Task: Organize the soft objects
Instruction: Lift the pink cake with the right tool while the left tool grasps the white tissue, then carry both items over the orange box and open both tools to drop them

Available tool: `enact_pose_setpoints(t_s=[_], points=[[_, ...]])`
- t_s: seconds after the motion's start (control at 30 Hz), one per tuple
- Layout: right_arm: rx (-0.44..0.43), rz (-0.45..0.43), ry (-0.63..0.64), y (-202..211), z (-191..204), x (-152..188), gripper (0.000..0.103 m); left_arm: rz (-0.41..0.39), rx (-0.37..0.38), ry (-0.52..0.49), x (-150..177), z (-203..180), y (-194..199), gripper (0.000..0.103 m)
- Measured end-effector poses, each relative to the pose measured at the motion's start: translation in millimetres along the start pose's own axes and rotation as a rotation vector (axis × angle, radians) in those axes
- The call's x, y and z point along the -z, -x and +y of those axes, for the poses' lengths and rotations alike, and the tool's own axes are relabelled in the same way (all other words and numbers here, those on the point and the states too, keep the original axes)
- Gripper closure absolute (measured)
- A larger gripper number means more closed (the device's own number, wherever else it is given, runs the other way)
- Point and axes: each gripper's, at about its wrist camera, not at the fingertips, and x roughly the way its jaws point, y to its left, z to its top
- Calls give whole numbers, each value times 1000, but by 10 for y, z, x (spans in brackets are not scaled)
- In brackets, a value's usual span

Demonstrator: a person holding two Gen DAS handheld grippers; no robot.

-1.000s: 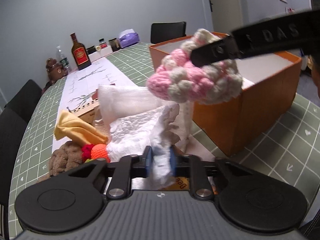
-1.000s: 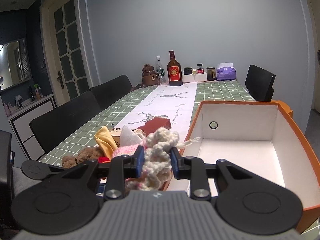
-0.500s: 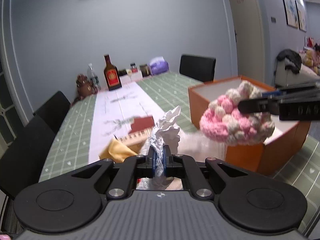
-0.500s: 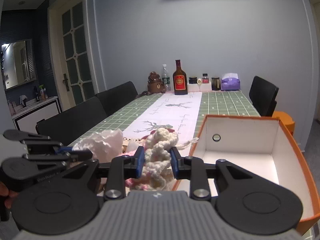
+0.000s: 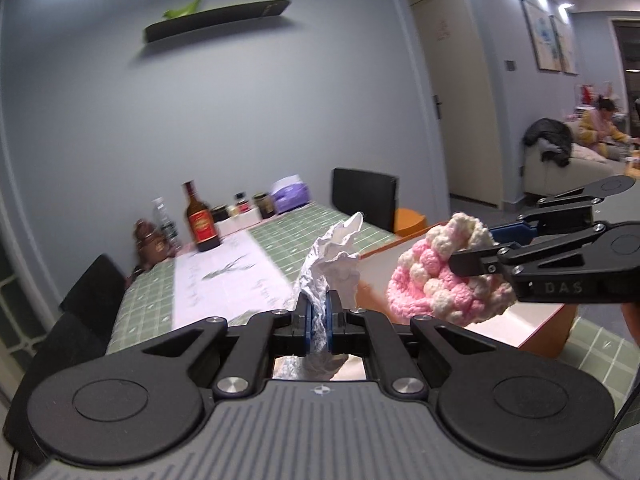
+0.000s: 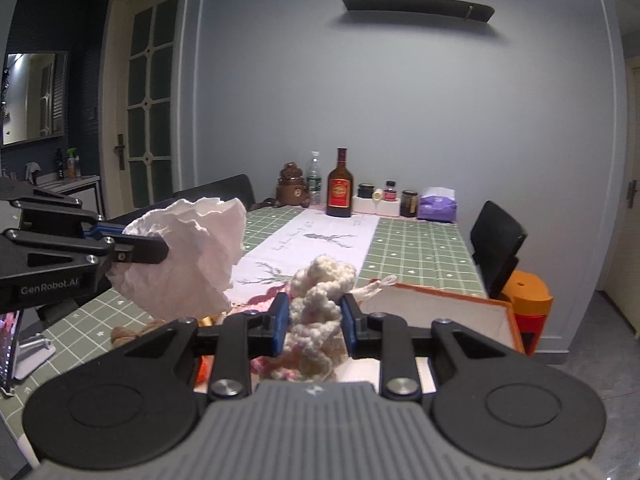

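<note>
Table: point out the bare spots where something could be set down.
Free: the white runner and the green checks between the orange box and the bottle row. Inside the box looks bare too. Crowded: the far end by the bottles, and the soft pile near the grippers.

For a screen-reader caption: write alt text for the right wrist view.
The right gripper grips a pink and cream crocheted piece near an open orange box. At left, the left gripper holds up crumpled white cloth over a green checked table.
</note>
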Motion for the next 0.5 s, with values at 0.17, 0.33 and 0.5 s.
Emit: enact_pose_setpoints(t_s=[0.17,0.33,0.5], points=[[78,25,12,92,-313,-48,76,-28,75,-32,-246,-346,-181,96],[158,105,37,79,-661,-7,77,-10,187,-76,-349,-768,-417,96],[175,200,42,-30,-926,99,77,74,272,-88,-385,-1041,-771,96]])
